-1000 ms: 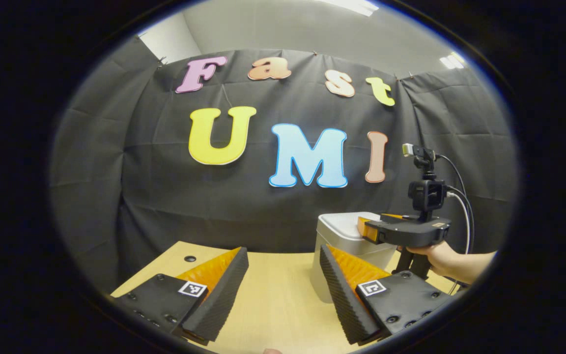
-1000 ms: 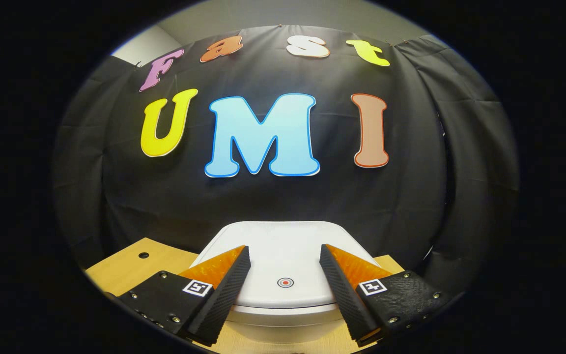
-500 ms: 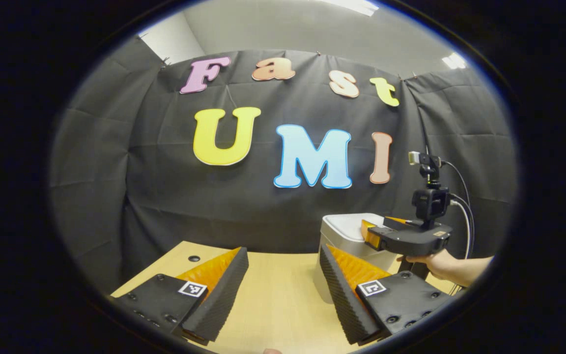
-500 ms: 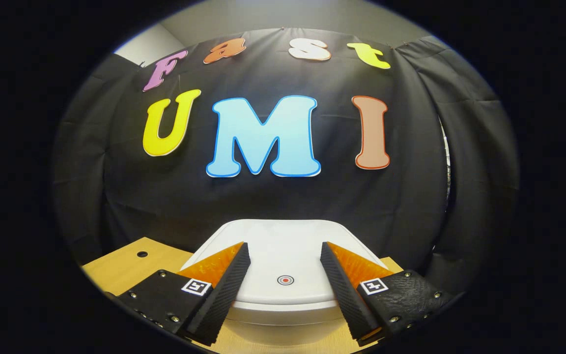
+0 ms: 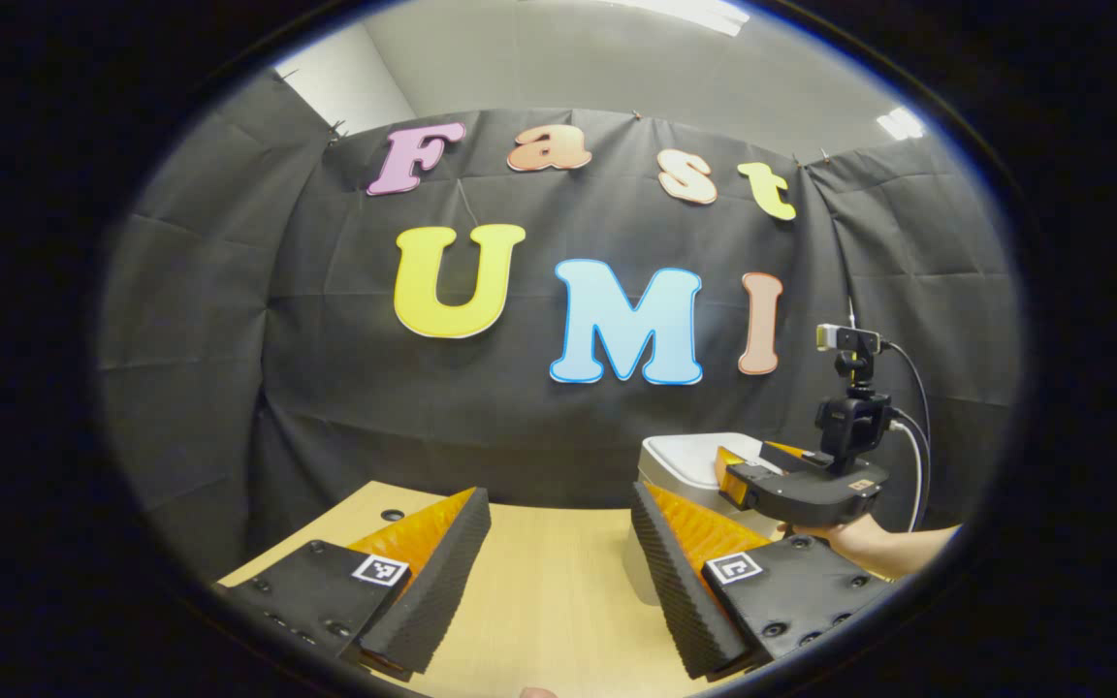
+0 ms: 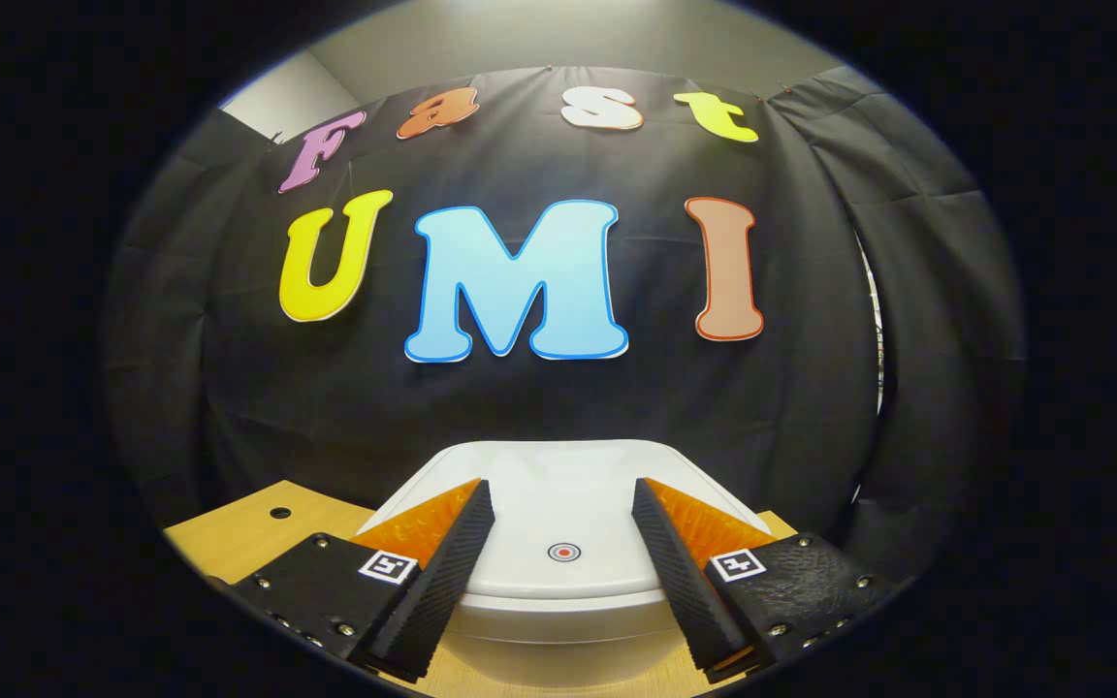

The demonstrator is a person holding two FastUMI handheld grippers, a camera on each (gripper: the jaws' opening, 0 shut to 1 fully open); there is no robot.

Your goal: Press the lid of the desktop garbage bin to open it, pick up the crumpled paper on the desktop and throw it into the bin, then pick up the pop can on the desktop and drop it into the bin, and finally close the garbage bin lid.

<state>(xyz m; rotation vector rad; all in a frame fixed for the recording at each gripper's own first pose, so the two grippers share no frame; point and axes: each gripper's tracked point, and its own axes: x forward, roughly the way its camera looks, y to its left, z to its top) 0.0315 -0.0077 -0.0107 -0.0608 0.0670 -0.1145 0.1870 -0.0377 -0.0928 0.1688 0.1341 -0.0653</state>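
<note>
The white desktop bin (image 6: 558, 620) stands right in front of my right gripper (image 6: 558, 528), its flat lid (image 6: 558, 490) down and a small round red mark (image 6: 563, 553) near the lid's front edge. My right gripper hangs open just above the lid, a finger on either side of the mark. In the left gripper view the bin (image 5: 689, 465) stands at the right, with the right gripper (image 5: 796, 485) over it, held by a hand (image 5: 869, 543). My left gripper (image 5: 558, 553) is open over bare tabletop, with nothing between its fingers.
The light wooden table (image 5: 549, 591) has a small round hole (image 5: 391, 515) near its far left corner. Black cloth hangs close behind the table and the bin. A cable (image 5: 917, 427) runs from the right gripper's camera.
In the left gripper view the bin and right gripper have slid lower and to the right, looking smaller. The right gripper view has shifted slightly, with the lid still under the fingers.
</note>
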